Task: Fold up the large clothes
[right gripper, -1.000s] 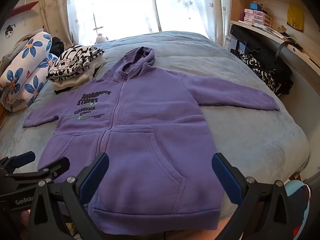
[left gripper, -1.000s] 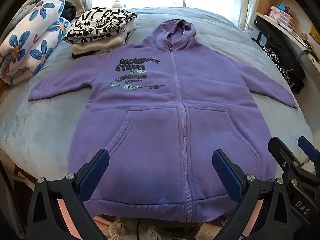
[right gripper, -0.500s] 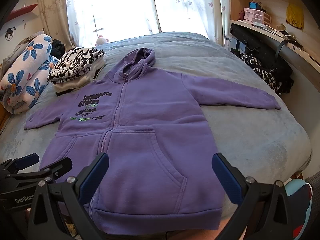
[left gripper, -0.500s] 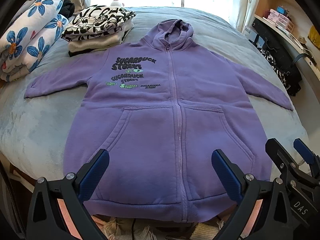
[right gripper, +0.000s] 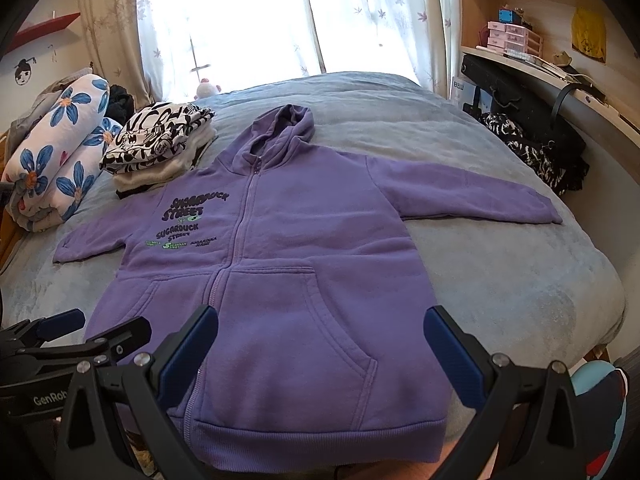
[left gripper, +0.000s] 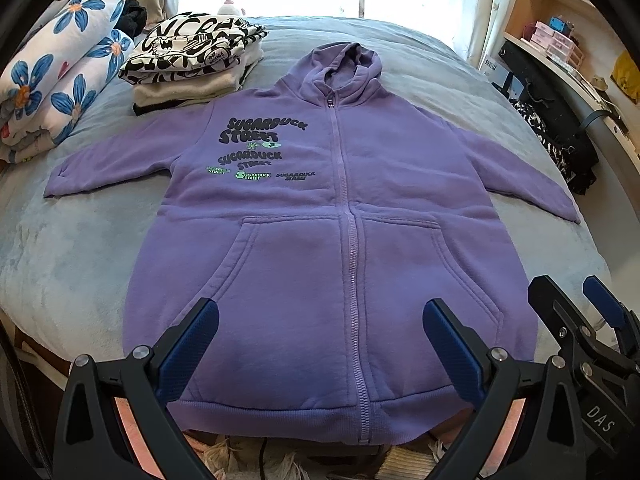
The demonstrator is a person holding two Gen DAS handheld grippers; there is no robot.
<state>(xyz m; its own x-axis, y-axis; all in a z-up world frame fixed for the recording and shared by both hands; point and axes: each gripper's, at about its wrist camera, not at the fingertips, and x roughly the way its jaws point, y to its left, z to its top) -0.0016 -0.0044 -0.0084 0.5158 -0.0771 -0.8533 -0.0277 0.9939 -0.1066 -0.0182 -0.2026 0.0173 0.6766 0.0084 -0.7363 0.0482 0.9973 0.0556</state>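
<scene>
A purple zip hoodie (left gripper: pixel 304 248) (right gripper: pixel 280 280) lies flat and face up on the grey bed (left gripper: pixel 72 264), hood toward the window, both sleeves spread out sideways. Its hem reaches the bed's near edge. My left gripper (left gripper: pixel 320 348) hovers open above the hem, left of the zipper, holding nothing. My right gripper (right gripper: pixel 320 348) is open too, over the hem's right half near the pocket, with nothing between its fingers. Each gripper shows at the edge of the other's view: the right gripper (left gripper: pixel 576 320) and the left gripper (right gripper: pixel 96 328).
A stack of folded clothes (left gripper: pixel 192 68) with a black-and-white top sits at the far left. A rolled flowered quilt (left gripper: pixel 60 84) lies beyond it. Dark bags (right gripper: pixel 532 136) and a shelf (right gripper: pixel 560 72) line the right side. A shoe (right gripper: pixel 604 420) shows at lower right.
Both grippers have risen and tilted slightly, so the hoodie sits a little lower in each view. The hoodie itself has not moved. The jaws stay open.
</scene>
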